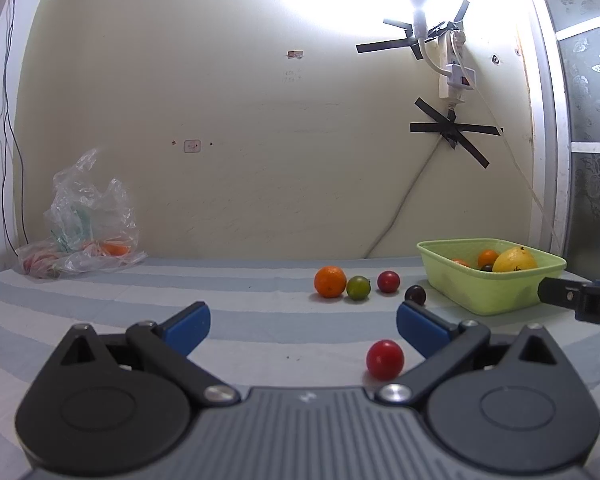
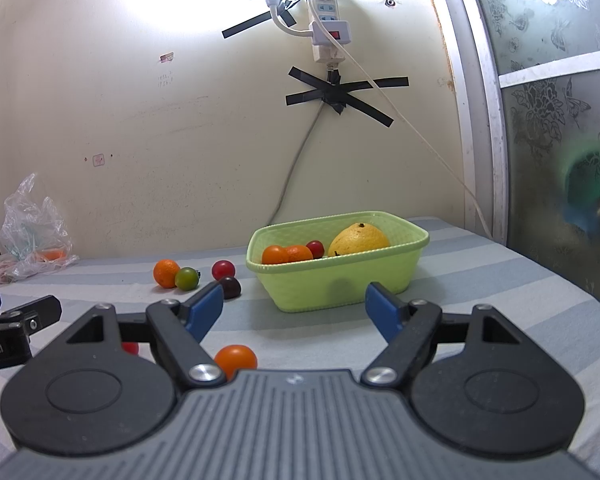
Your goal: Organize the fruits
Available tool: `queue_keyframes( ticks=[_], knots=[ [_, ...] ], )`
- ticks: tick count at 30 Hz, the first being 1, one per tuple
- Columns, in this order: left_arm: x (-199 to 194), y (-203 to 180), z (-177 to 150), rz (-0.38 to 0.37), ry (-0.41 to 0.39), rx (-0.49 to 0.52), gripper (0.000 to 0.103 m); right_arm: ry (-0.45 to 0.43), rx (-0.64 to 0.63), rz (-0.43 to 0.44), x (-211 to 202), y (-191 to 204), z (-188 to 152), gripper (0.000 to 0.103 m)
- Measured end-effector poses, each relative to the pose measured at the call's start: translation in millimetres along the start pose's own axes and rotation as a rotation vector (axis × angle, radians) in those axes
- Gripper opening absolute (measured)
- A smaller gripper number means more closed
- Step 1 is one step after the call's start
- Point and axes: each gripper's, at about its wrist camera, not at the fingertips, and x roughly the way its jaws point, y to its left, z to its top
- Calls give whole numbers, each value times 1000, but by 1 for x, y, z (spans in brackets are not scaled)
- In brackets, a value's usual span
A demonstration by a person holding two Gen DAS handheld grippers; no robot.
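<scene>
A light green basket (image 2: 340, 284) (image 1: 492, 296) on the striped cloth holds a yellow fruit (image 2: 358, 238), two small oranges (image 2: 288, 254) and a red tomato (image 2: 315, 248). To its left lie an orange (image 1: 330, 281) (image 2: 166, 273), a green tomato (image 1: 358, 287) (image 2: 187, 278), a red tomato (image 1: 388, 281) (image 2: 223, 269) and a dark one (image 1: 415, 294) (image 2: 230, 286). My left gripper (image 1: 302, 316) is open; a red tomato (image 1: 385, 359) lies near its right finger. My right gripper (image 2: 296, 306) is open, facing the basket; an orange tomato (image 2: 236, 360) lies by its left finger.
A crumpled clear plastic bag (image 1: 84, 232) (image 2: 28, 240) with things inside lies at the far left by the wall. A power strip and cables (image 2: 328, 28) hang taped on the wall behind the basket. A frosted window frame (image 2: 488, 120) borders the right side.
</scene>
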Motion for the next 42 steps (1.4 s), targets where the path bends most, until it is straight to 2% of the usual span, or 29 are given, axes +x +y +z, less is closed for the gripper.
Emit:
queue_keyframes(
  ticks=[8, 13, 17, 21, 23, 25, 26, 27, 29, 31, 33, 34, 36, 39, 42],
  knots=[
    [3, 1, 2, -2, 15, -4, 103, -1, 0, 0, 0, 0, 0, 80],
    [10, 7, 4, -24, 73, -39, 103, 14, -12, 14, 2, 0, -1, 80],
    [19, 14, 6, -127, 160, -59, 103, 78, -43, 86, 1, 1, -2, 80],
    [25, 10, 19, -251, 197, -58, 103, 154, -112, 160, -1, 3, -3, 79],
    [33, 6, 25, -304, 224, -59, 101, 186, -158, 184, 1, 6, -3, 75],
    [47, 0, 29, -336, 281, -51, 94, 221, -186, 204, 7, 8, -1, 71],
    [55, -4, 29, -340, 316, -38, 86, 246, -194, 215, 12, 9, 0, 69],
    [62, -7, 28, -337, 346, -24, 77, 267, -199, 223, 18, 9, 1, 67],
    [74, -11, 24, -314, 392, -6, 66, 313, -213, 234, 30, 10, 2, 58],
    [83, -13, 20, -321, 428, -13, 65, 348, -234, 236, 39, 12, 0, 55],
    [90, -16, 15, -332, 465, -14, 55, 373, -246, 236, 47, 13, -2, 51],
    [91, -19, 13, -325, 471, -4, 53, 387, -245, 238, 52, 13, -4, 48],
    [90, -22, 12, -316, 461, 20, 29, 387, -225, 263, 53, 10, -4, 34],
    [93, -19, 22, -366, 464, -29, 29, 372, -225, 261, 51, 8, -1, 32],
    [105, -26, 43, -408, 442, -43, 29, 319, -207, 254, 50, 1, 8, 32]
  ],
)
